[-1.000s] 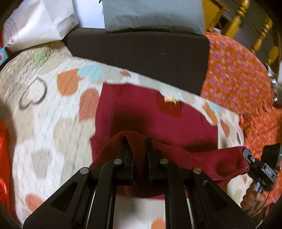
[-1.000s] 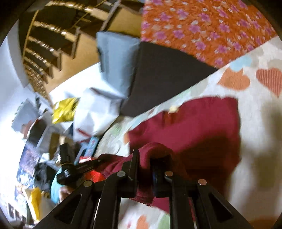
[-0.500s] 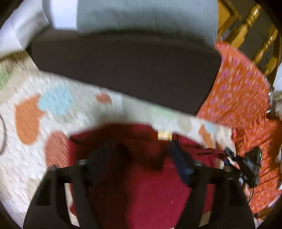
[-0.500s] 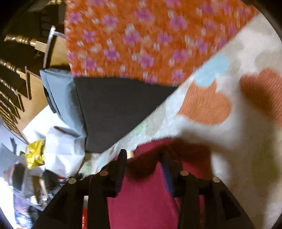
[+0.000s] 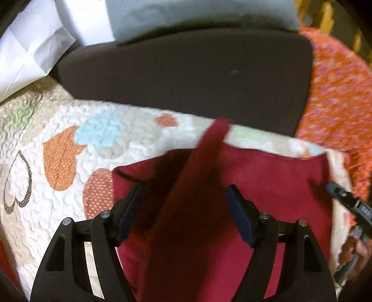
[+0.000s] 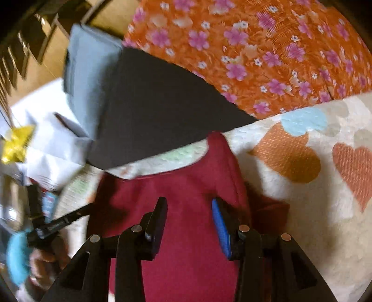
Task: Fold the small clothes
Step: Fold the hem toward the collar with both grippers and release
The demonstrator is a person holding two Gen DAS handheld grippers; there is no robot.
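A dark red garment (image 5: pixel 267 185) lies folded over on the heart-patterned quilt (image 5: pixel 58 130). A strip of its cloth (image 5: pixel 209 148) runs forward between my left fingers, blurred. My left gripper (image 5: pixel 183 204) is open above the garment and holds nothing. My right gripper (image 6: pixel 189 216) is open above the same garment (image 6: pixel 186 185), empty. The right gripper also shows at the right edge of the left wrist view (image 5: pixel 344 199); the left gripper shows at the left of the right wrist view (image 6: pixel 58 223).
A dark cushion (image 5: pixel 186 69) with a grey pillow (image 5: pixel 197 16) lies beyond the quilt's far edge. An orange flowered cloth (image 6: pixel 267 51) is to the right. White paper bags (image 5: pixel 30 46) are at the far left.
Both grippers were shut on the red garment's raised edge, carried it forward over the rest, then opened and let go. The garment now lies folded.
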